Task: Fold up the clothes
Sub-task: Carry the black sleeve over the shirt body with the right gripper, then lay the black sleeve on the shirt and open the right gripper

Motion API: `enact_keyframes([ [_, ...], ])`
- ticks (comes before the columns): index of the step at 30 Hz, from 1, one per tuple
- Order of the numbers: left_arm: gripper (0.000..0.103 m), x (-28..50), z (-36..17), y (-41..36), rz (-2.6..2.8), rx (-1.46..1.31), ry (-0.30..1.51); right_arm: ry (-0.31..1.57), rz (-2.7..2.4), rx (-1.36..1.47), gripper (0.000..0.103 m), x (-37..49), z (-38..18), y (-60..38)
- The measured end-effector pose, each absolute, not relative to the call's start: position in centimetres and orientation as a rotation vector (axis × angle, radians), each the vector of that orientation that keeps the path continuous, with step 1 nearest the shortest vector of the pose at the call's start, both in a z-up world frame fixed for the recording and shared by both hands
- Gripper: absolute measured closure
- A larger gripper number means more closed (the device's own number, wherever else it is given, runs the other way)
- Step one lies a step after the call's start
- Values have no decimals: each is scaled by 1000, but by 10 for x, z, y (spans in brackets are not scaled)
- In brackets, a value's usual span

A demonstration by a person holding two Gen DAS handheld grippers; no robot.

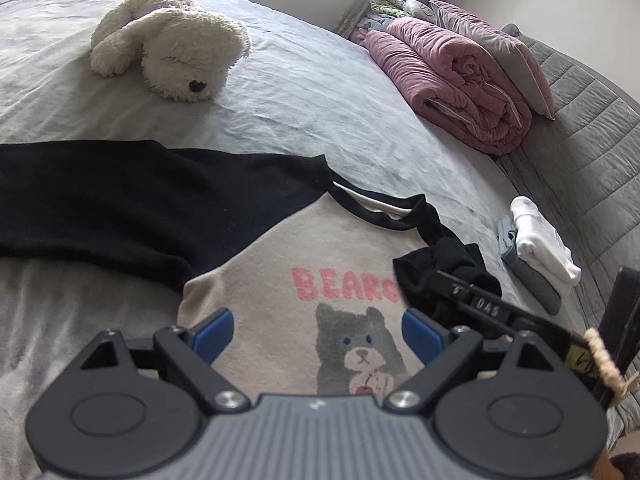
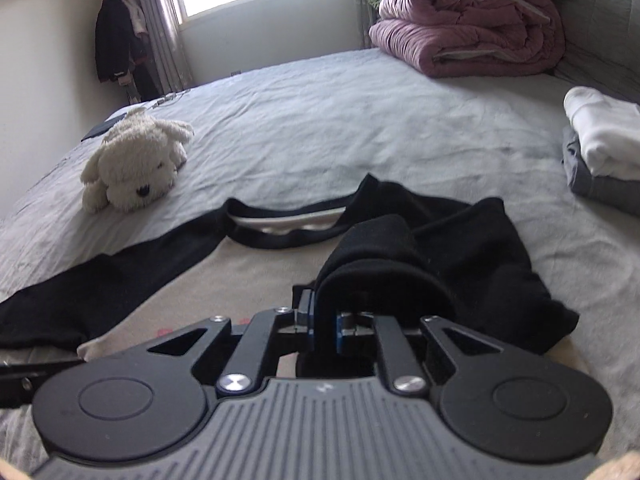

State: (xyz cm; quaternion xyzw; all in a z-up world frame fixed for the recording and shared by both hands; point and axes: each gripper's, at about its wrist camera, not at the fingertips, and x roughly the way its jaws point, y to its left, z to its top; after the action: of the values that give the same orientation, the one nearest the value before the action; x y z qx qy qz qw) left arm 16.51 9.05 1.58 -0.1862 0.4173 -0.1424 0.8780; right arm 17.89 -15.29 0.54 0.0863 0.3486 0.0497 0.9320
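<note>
A beige shirt [image 1: 280, 248] with black sleeves and a grey bear print under the word BEARS lies face up on the bed. Its left black sleeve [image 1: 120, 200] stretches flat to the left. My left gripper [image 1: 318, 334] hovers open over the bear print, blue pads wide apart, nothing between them. My right gripper [image 2: 325, 326] is shut on the right black sleeve [image 2: 372, 264], which drapes bunched over its fingers and lies folded in toward the shirt's chest. The right gripper's body [image 1: 484, 304] shows at the right of the left wrist view, under that sleeve cloth.
A white plush dog [image 1: 172, 52] lies on the grey sheet beyond the shirt. A rolled pink quilt [image 1: 452, 80] and pillows sit at the far right. A small stack of folded white and grey clothes [image 1: 540, 244] rests near the bed's right side.
</note>
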Motion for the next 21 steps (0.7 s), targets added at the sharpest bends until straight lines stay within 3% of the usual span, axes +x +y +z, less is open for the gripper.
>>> enact_keyframes([
  [8, 11, 167, 12, 87, -293, -370, 880, 763, 166, 126, 83, 179, 0, -145],
  [12, 11, 168, 10, 84, -294, -359, 886, 790, 219, 161, 61, 173, 3, -147],
  [15, 11, 167, 9, 84, -294, -349, 888, 798, 246, 169, 54, 166, 6, -150],
  [21, 11, 168, 6, 81, -287, -326, 891, 853, 240, 240, 53, 150, 14, -173],
])
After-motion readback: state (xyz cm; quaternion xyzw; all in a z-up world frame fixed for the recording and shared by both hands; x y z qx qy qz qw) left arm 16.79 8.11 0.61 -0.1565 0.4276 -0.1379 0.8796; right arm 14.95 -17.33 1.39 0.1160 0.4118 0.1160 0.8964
